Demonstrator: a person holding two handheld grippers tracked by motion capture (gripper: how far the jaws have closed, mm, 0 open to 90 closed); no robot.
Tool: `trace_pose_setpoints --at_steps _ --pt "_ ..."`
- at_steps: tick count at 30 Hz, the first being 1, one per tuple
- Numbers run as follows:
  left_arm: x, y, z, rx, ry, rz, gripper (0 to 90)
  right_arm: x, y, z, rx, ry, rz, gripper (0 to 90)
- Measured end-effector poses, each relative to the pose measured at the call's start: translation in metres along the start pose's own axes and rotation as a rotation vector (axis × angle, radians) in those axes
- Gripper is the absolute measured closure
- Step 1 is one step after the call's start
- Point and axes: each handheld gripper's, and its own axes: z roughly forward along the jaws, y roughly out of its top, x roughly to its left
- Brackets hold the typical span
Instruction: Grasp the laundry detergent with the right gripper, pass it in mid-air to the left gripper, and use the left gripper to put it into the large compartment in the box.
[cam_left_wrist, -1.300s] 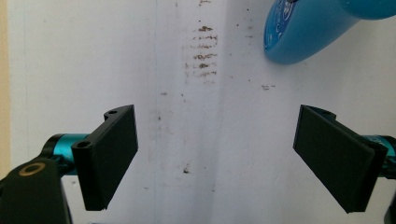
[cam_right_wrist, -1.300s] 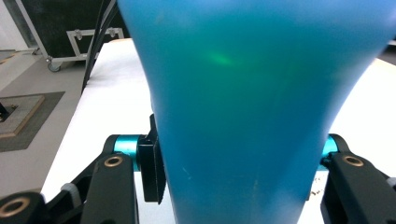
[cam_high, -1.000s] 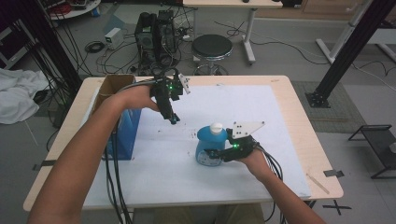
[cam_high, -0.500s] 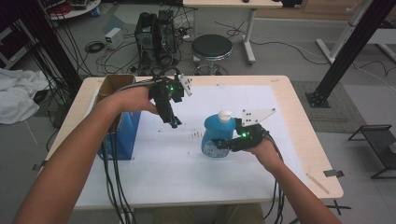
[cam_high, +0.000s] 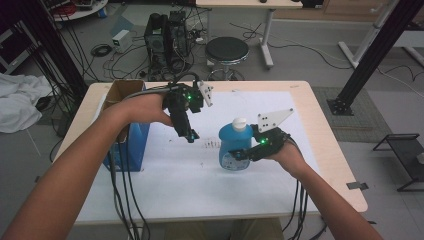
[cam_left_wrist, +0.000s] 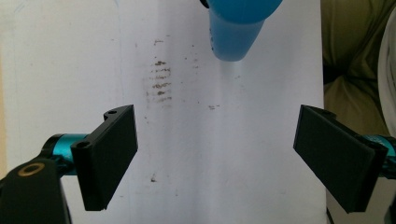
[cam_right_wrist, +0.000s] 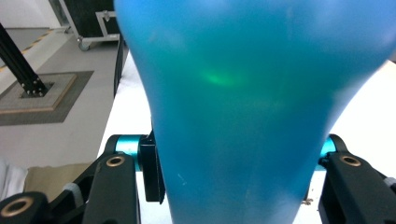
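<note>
The right gripper (cam_high: 240, 152) clamps its jaws on a blue bottle (cam_high: 234, 145) at mid-worktop (cam_high: 310, 120); the left gripper (cam_high: 190, 135) hangs beside it, jaws spread wide and empty. A blue box (cam_high: 131, 150) stands at the worktop's left edge.

bottle (cam_high: 235, 145) on table (cam_high: 325, 145), box (cam_high: 125, 125) left

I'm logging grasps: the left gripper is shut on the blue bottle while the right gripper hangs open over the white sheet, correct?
Sides swapped. The right gripper is shut on the blue bottle, per the right gripper view; the left gripper hangs open over the white sheet.
</note>
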Motion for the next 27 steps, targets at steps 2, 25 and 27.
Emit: trace_pose_setpoints --at_steps 2,25,27 --pt "-0.002 0.003 -0.002 -0.004 -0.003 0.008 13.7 -0.001 0.002 -0.001 0.015 0.000 -0.005 44.3" --pt "-0.011 0.034 -0.006 0.014 -0.044 0.006 13.7 -0.003 0.025 0.013 0.075 0.041 -0.041 44.6" --pt "-0.010 0.036 -0.006 0.013 -0.040 0.002 13.7 -0.003 0.029 0.015 0.080 0.043 -0.043 44.6"
